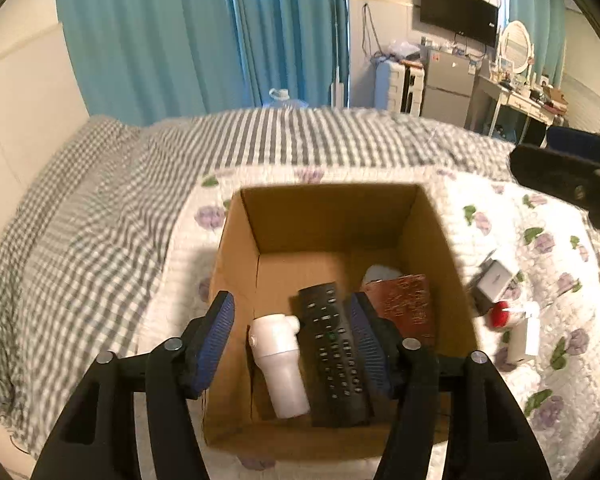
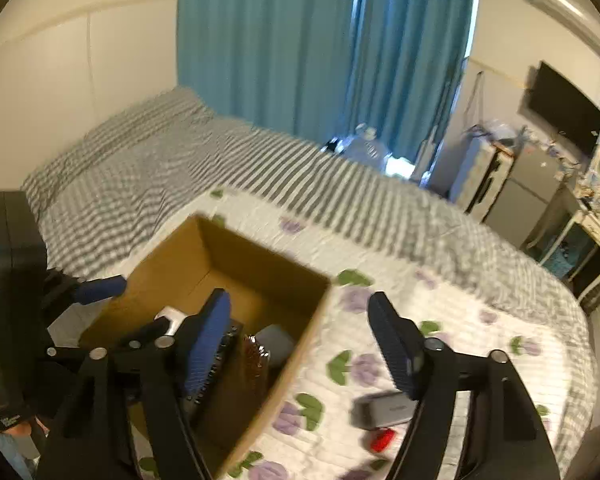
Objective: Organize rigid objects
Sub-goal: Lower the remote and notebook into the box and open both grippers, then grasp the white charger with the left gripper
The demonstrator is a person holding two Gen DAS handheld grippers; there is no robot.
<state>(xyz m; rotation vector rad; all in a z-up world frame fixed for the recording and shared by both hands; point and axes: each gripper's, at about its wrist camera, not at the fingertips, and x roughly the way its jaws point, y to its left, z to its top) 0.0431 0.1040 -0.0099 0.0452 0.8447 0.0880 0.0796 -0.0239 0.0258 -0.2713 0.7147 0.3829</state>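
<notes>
An open cardboard box [image 1: 236, 264] stands on the bed; it also shows in the right wrist view [image 2: 168, 264]. Inside lie a white plastic fitting [image 1: 280, 364], a black remote [image 1: 334, 352], a dark red-brown flat item [image 1: 410, 304] and a pale grey object [image 1: 380, 272]. My left gripper [image 1: 292, 340] is open and empty just above the box's near part. My right gripper [image 2: 304, 344] is open and empty over the box's right rim. On the quilt right of the box lie a grey box-shaped item [image 1: 496, 278], a red object [image 1: 500, 314] and a white object [image 1: 524, 336].
The box sits on a white floral quilt [image 1: 540, 360] over a grey checked bedspread [image 1: 100, 216]. Teal curtains [image 1: 180, 32], a water jug [image 1: 284, 98], a small fridge [image 1: 448, 84] and a cluttered desk [image 1: 528, 100] stand beyond the bed.
</notes>
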